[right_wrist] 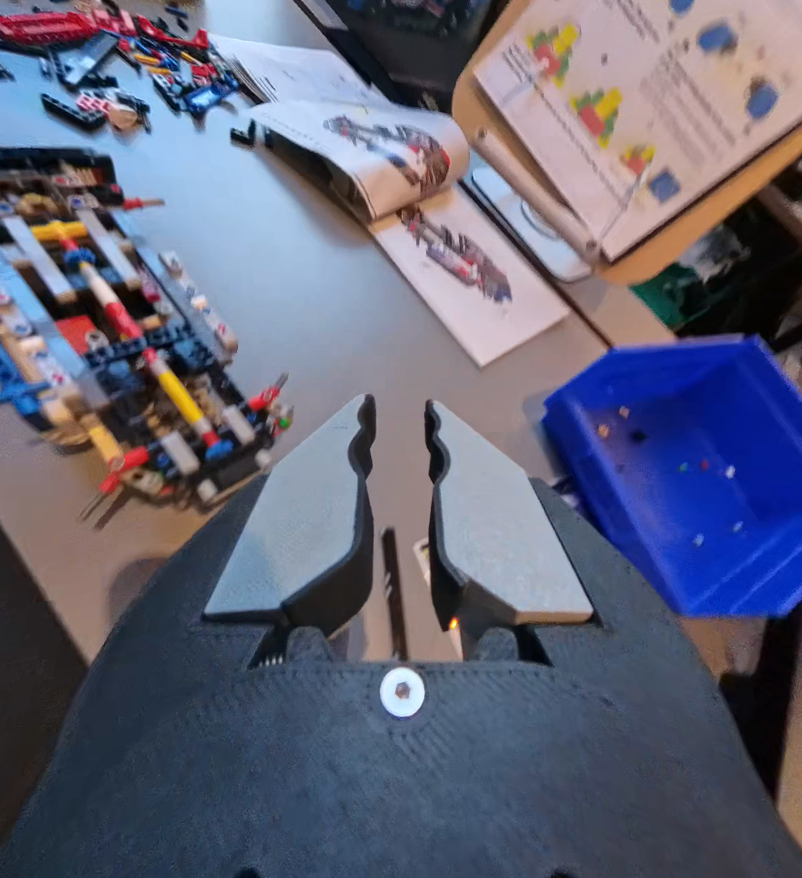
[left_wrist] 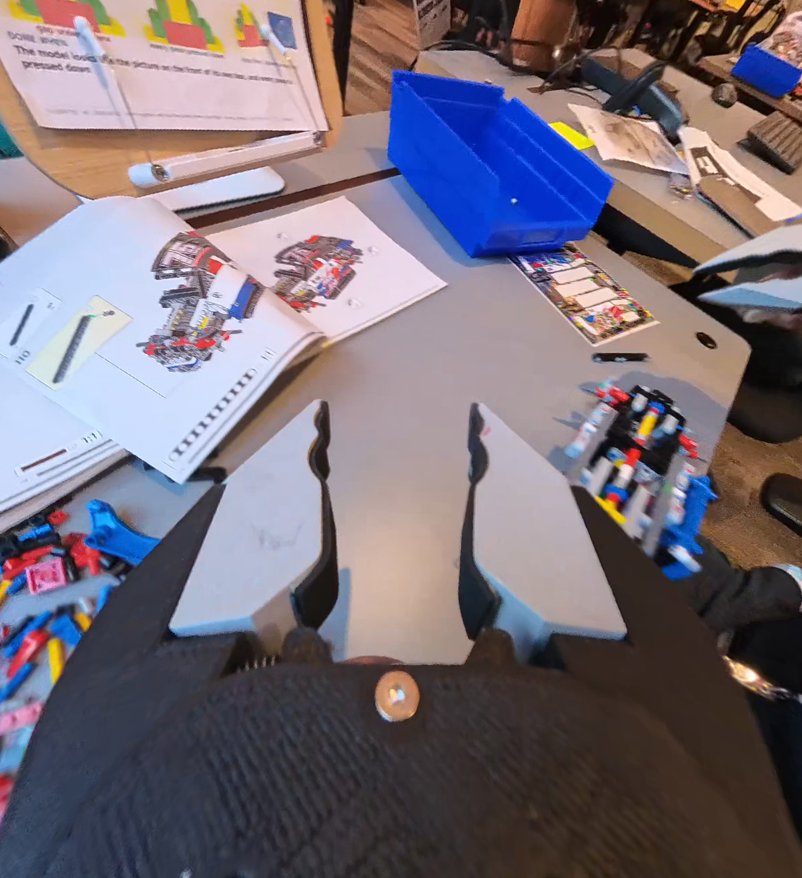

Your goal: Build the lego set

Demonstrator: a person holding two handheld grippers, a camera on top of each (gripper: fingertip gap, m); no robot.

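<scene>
The partly built lego model (left_wrist: 641, 470), black with grey, blue, red and yellow parts, lies on the grey table (left_wrist: 413, 342) at the right edge. In the right wrist view the model (right_wrist: 118, 332) lies at the left. My left gripper (left_wrist: 398, 413) is open and empty above bare table, left of the model. My right gripper (right_wrist: 400, 408) is open by a narrow gap and empty. A long black beam (right_wrist: 393, 584) lies on the table under its fingers, and shows in the left wrist view (left_wrist: 620, 357). Loose pieces (left_wrist: 23, 594) lie in a pile at lower left.
An open instruction book (left_wrist: 175, 309) lies left of centre. A blue bin (left_wrist: 494, 166) stands at the back and holds a few tiny pieces (right_wrist: 703, 475). A sticker sheet (left_wrist: 584, 294) lies beside it. A wooden stand with a printed sheet (left_wrist: 161, 62) is behind the book. Tip to tip, the grippers are about 30 cm apart.
</scene>
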